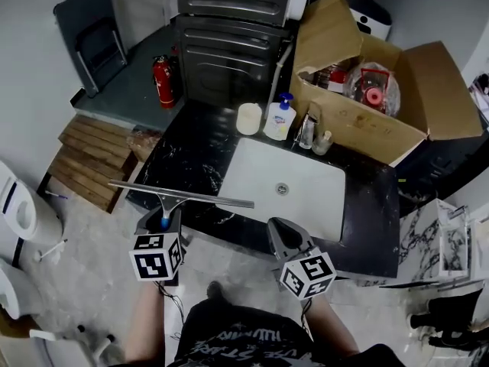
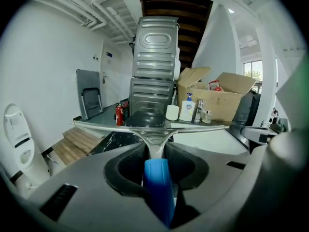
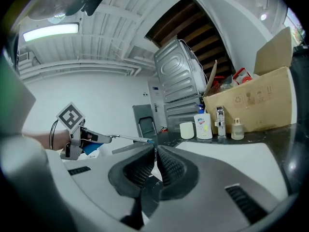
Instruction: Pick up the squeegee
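At lower left of the head view, the left gripper (image 1: 163, 219) has its fingers clamped on the blue handle of the squeegee (image 1: 183, 196), whose blade hangs level over the front edge of the counter (image 1: 187, 155). At lower centre, the right gripper (image 1: 280, 234) has its fingers closed together, empty. Beyond lie the white sink (image 1: 256, 173) and the soap bottle (image 1: 280, 118).

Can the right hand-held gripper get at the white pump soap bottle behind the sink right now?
Probably yes: the white rectangular sink between the right hand-held gripper and the white pump soap bottle is bare. The gripper's jaws are shut and need opening first.
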The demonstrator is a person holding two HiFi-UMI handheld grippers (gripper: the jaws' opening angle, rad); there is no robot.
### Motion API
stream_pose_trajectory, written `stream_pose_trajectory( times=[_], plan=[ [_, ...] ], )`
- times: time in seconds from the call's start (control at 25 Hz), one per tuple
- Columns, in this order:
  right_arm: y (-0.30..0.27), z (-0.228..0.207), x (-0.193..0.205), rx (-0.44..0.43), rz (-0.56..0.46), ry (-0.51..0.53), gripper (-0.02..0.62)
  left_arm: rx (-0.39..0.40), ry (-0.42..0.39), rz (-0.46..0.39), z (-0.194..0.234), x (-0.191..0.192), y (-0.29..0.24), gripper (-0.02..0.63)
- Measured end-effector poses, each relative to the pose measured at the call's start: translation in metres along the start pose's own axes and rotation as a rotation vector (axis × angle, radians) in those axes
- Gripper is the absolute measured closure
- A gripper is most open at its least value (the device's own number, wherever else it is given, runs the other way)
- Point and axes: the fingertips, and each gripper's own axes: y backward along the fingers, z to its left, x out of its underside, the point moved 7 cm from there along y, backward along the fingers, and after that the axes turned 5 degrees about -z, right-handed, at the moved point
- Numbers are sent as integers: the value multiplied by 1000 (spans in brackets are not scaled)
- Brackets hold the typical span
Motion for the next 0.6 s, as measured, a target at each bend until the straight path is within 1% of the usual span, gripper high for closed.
stream_pose_trajectory(
  times=[0.24, 0.4, 0.6],
  plan=[
    [31, 2, 8, -34, 28, 25, 547, -41, 27, -24, -13, 21, 35, 468],
    [48, 2, 13, -47, 30, 20, 548, -60, 39, -28, -23, 35, 56, 468],
    [68, 6, 20, -75, 32, 40, 548, -88, 59, -26, -33, 57, 82, 468]
  ],
)
